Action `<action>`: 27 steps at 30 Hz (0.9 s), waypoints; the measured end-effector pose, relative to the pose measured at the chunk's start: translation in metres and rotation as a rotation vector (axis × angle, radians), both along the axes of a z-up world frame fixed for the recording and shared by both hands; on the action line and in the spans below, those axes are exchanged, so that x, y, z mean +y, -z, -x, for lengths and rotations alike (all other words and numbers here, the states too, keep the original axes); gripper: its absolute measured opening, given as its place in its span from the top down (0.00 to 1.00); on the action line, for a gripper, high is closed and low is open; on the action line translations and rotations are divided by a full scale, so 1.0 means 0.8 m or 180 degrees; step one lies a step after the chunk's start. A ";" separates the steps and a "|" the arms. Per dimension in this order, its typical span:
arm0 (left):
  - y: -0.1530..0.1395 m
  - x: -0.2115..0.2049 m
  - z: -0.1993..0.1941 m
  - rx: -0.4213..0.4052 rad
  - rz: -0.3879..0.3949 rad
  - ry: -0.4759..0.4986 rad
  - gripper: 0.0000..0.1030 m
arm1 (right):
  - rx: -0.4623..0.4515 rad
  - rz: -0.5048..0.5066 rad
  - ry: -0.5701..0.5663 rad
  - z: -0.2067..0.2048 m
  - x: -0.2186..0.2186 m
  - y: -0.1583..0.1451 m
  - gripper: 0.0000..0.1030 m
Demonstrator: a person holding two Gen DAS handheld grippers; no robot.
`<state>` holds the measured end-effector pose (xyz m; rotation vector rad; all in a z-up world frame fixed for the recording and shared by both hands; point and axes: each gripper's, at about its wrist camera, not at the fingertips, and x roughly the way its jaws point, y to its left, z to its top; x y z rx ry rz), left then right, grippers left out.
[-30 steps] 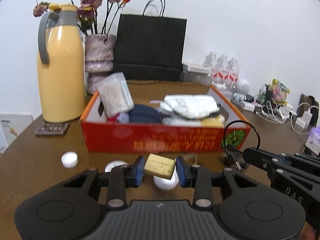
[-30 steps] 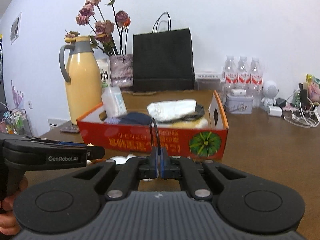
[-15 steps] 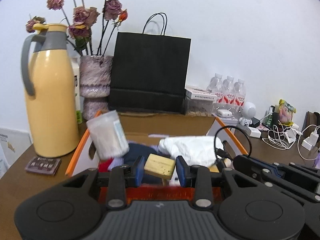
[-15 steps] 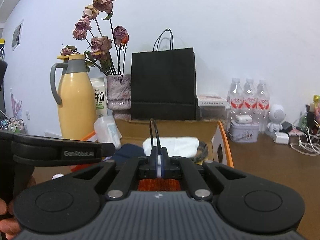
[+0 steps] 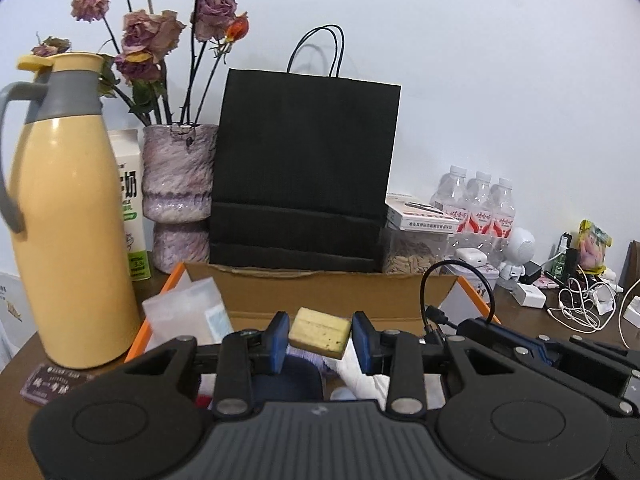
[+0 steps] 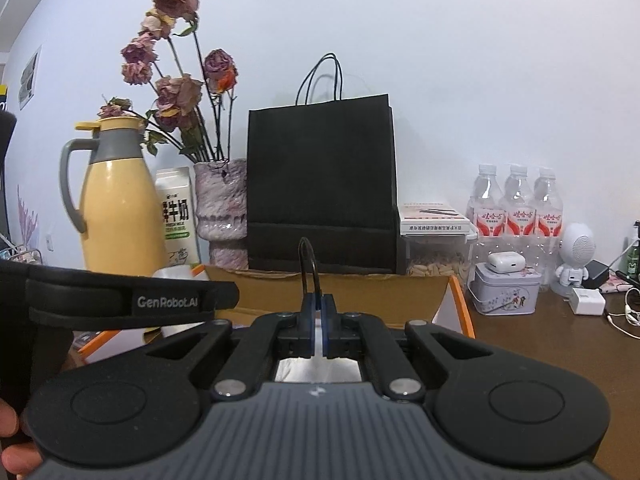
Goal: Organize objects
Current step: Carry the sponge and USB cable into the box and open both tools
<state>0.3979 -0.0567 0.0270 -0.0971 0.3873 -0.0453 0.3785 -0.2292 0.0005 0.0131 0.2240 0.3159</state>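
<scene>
L gripper (image 5: 319, 334) pinching yellow sponge block (image 5: 319, 333) above orange box (image 5: 472, 292); R gripper (image 6: 319, 322) pressed tight on black cable loop (image 6: 309, 264); imo lower both past rim b4 letting go, w/o snagging white cloth (image 5: 362, 372).

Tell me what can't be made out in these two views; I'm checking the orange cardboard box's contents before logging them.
- Orange cardboard box: in both wrist views, its floor and most contents are hidden behind the gripper bodies.
- Thin black cable: in the right wrist view, its lower run is hidden behind the right gripper.
- Small dark card: in the left wrist view, its print is too small to read.
</scene>
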 end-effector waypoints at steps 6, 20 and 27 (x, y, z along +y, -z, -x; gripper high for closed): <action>-0.002 0.004 -0.029 -0.0026 -0.0072 0.0013 0.68 | 0.0008 0.0018 -0.0023 -0.031 -0.004 -0.002 0.97; 0.001 0.009 -0.079 -0.0071 -0.0293 -0.0066 0.64 | 0.0260 0.0197 -0.0035 -0.088 -0.008 0.009 0.95; -0.002 0.010 -0.080 -0.0243 -0.0384 -0.0186 0.00 | 0.0208 0.0369 0.0173 -0.093 -0.006 0.008 0.18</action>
